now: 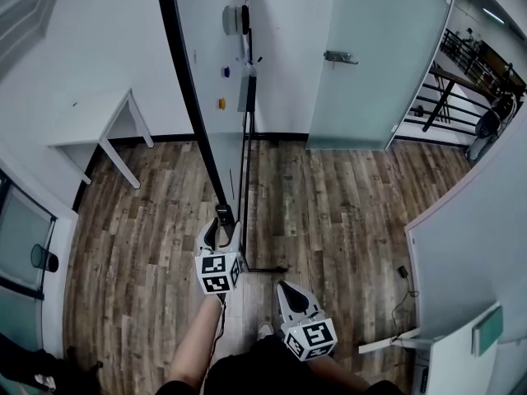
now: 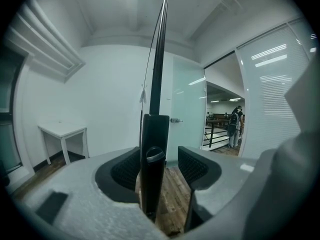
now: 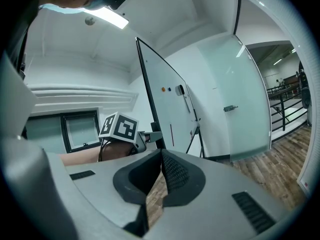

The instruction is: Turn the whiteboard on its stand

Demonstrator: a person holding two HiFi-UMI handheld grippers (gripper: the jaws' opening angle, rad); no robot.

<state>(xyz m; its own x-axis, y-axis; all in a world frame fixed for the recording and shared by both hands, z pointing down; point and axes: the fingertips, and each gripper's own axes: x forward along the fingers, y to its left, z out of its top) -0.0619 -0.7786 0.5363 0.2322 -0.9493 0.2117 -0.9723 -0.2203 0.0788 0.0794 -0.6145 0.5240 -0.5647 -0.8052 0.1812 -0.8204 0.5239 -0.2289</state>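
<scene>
The whiteboard (image 1: 212, 64) stands on its stand, almost edge-on to me in the head view, with small magnets and an eraser on its face. My left gripper (image 1: 223, 221) is at the board's near lower corner. In the left gripper view its jaws (image 2: 160, 167) stand open with the board's black frame edge (image 2: 154, 149) upright between the pads; there is a gap on the right side. My right gripper (image 1: 282, 286) hangs lower and to the right, away from the board. Its jaws (image 3: 161, 156) are shut on nothing, and the whiteboard (image 3: 170, 109) rises beyond them.
A white table (image 1: 90, 122) stands against the left wall. The stand's black legs (image 1: 247, 179) run along the wooden floor. A frosted glass door (image 1: 370, 56) is behind the board, with a railing (image 1: 461, 81) beyond. A cable (image 1: 403, 295) lies at the right.
</scene>
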